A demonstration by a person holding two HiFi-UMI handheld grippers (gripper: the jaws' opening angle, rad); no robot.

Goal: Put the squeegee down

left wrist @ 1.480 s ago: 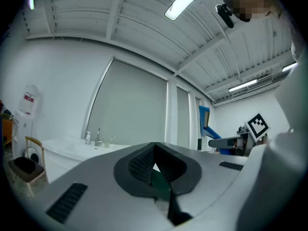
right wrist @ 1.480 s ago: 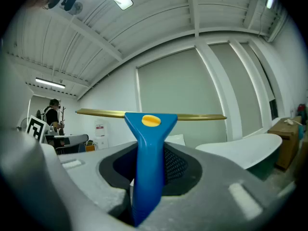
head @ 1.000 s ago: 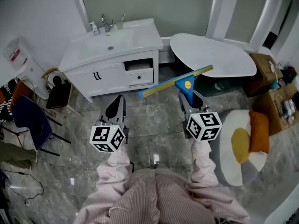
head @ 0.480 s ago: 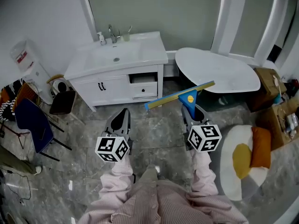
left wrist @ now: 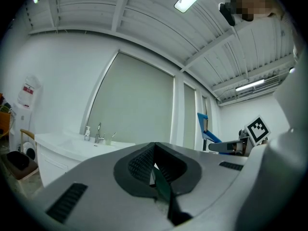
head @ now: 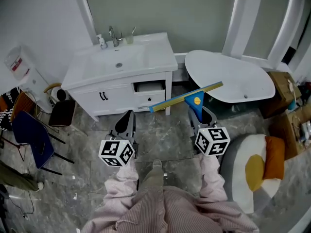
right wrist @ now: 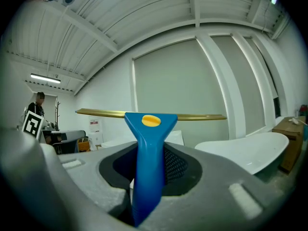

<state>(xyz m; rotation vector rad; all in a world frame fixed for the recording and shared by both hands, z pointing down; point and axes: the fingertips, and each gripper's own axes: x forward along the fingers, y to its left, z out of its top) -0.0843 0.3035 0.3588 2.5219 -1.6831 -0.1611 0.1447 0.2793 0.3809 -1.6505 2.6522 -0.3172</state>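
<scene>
The squeegee has a blue handle with a yellow dot and a long brass-coloured blade. My right gripper is shut on the handle and holds it level in the air, with the blade crosswise between the white vanity and the white bathtub. In the right gripper view the handle stands between the jaws and the blade runs across above them. My left gripper hangs beside it on the left, shut with nothing in it.
The vanity has one small drawer pulled out. A black stool, a dark blue chair and a water dispenser stand at the left. Cardboard boxes and a white-and-yellow cushion are at the right.
Both grippers have moved forward together towards the vanity and the bathtub, which now look nearer. The squeegee stays in the right gripper, held the same way.
</scene>
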